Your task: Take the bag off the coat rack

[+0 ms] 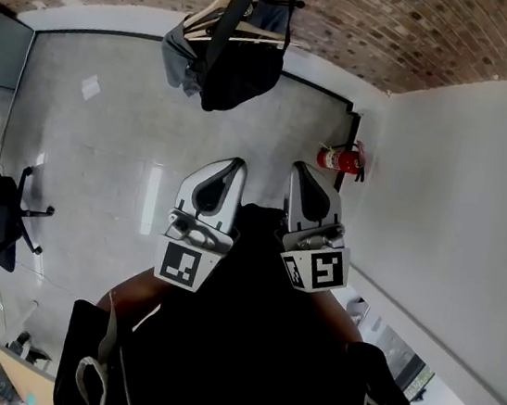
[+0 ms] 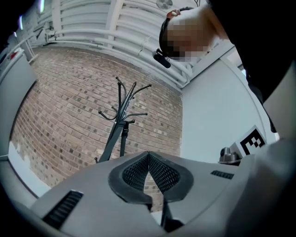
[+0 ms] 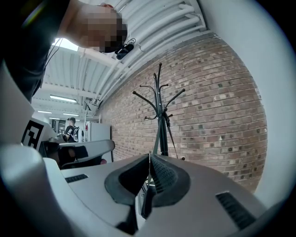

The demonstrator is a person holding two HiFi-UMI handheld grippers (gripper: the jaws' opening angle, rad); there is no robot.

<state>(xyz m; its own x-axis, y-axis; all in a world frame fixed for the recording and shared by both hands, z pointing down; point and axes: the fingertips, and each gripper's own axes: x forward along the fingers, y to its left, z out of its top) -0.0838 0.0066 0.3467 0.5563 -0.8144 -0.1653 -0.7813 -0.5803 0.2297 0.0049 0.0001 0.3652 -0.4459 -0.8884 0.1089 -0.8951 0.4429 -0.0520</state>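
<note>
Task not yet begun: the black bag (image 1: 244,69) hangs on the coat rack (image 2: 121,118) against the brick wall (image 1: 399,30), well apart from my left hand-held gripper (image 1: 237,163) and right hand-held gripper (image 1: 299,167), both closed on nothing.

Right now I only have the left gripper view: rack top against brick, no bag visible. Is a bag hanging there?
Observer: Yes. The head view shows a dark bag hanging by its strap, beyond the left tool and clear of it.
Operator: Anything hanging with it?
Observer: A pale hanger above it and a gray cloth at its left side.
Operator: Right tool state?
Observer: The right tool is shut with nothing between its jaws, as its own view shows.
</note>
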